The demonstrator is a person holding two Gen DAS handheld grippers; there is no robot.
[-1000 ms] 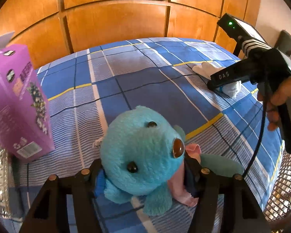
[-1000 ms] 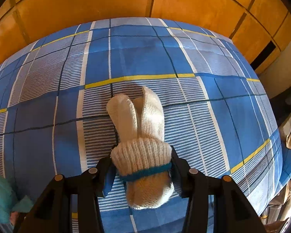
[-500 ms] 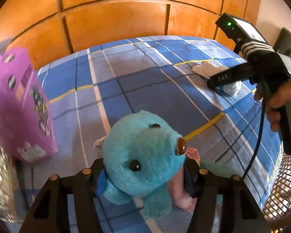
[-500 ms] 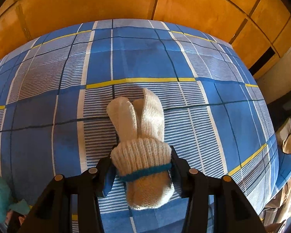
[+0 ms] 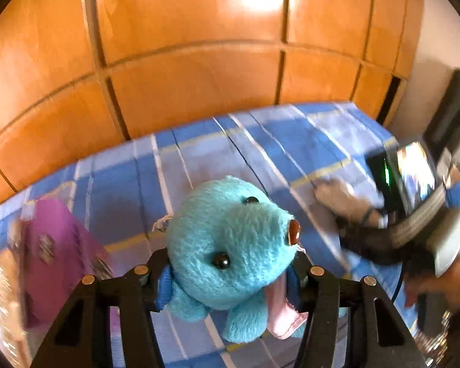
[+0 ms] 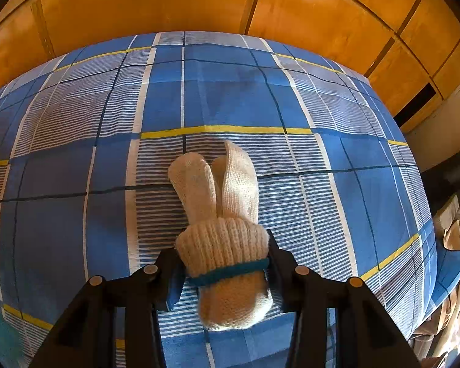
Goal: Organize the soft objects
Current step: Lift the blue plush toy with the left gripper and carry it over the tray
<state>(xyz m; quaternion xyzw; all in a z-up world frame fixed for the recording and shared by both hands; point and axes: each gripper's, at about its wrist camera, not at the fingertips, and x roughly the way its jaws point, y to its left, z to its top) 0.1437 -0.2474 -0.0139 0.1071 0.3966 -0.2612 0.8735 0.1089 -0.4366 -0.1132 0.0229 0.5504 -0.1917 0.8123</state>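
Left gripper [image 5: 230,279]: black two-finger tool with blue pads, jaws about half open and just closing tighter, clamped on the sides of a plush toy [image 5: 227,245]. Toy: turquoise fuzzy pile, rounded head, glossy dark bead eyes, brown button nose pointing right of the jaws; stubby feet hang below them, clear of the bed. A pink cloth piece [image 5: 283,312] hangs at its right side against the right pad.

Left of the jaws: a purple carton [image 5: 56,251], blurred, print unreadable. Ahead: bedsheet [image 5: 217,147], blue and white plaid with thin yellow lines, then orange wood panels [image 5: 193,70].

Right gripper [image 6: 222,271]: same build, jaws under half open and just closing further, pressed on the ribbed cuff of a rolled sock bundle [image 6: 222,227]. Bundle: cream knit with a teal band at the cuff, lying on the sheet, long axis running straight away from the jaws, two rounded ends pointing forward.

No readable writing.
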